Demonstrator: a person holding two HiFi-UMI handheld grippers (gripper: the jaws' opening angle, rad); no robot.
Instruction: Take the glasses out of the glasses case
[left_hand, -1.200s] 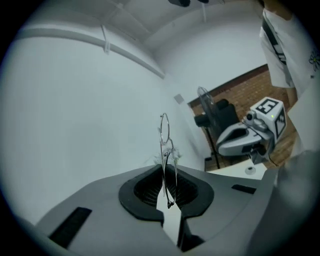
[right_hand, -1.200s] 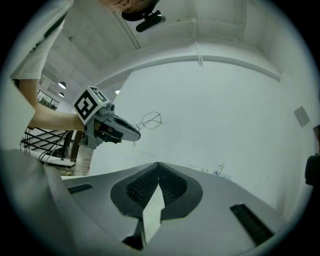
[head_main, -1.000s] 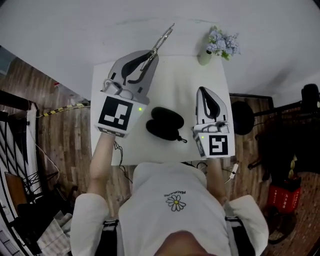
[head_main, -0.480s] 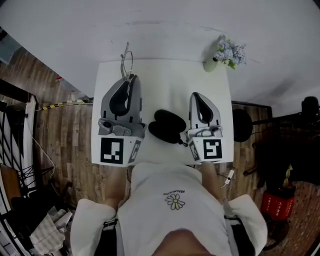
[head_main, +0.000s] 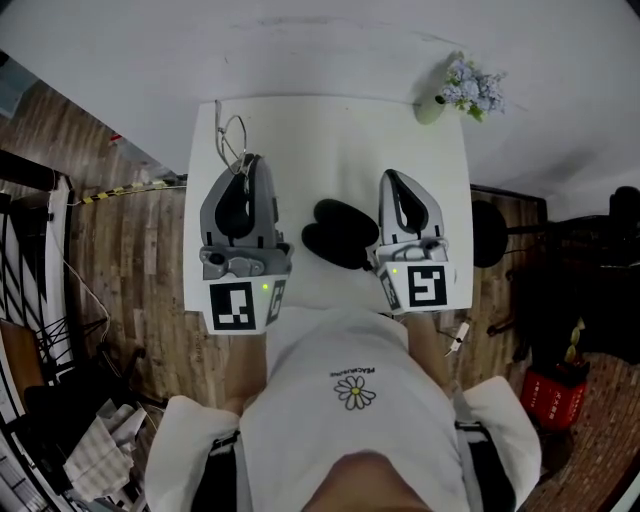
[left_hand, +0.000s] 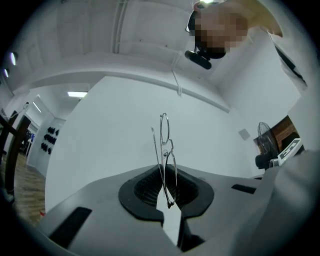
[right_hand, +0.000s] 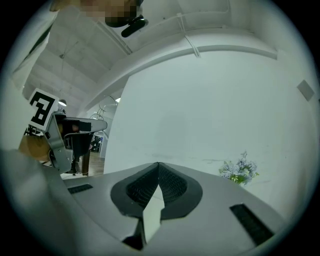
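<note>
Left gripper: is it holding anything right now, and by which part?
The left gripper is shut on the thin-wire glasses, pinching the outer end of one lens rim, seemingly near the hinge; the other lens stands up beyond the jaws.

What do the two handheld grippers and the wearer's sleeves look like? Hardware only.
The left gripper and right gripper are grey tapered shells with black ribbed pads. Each carries a cube with black-and-white square markers and a green light. The sleeves are white and short.

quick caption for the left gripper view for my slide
Left gripper shut on thin silver wire-framed glasses, which stand edge-on and upright out of its black ribbed pads.
</note>
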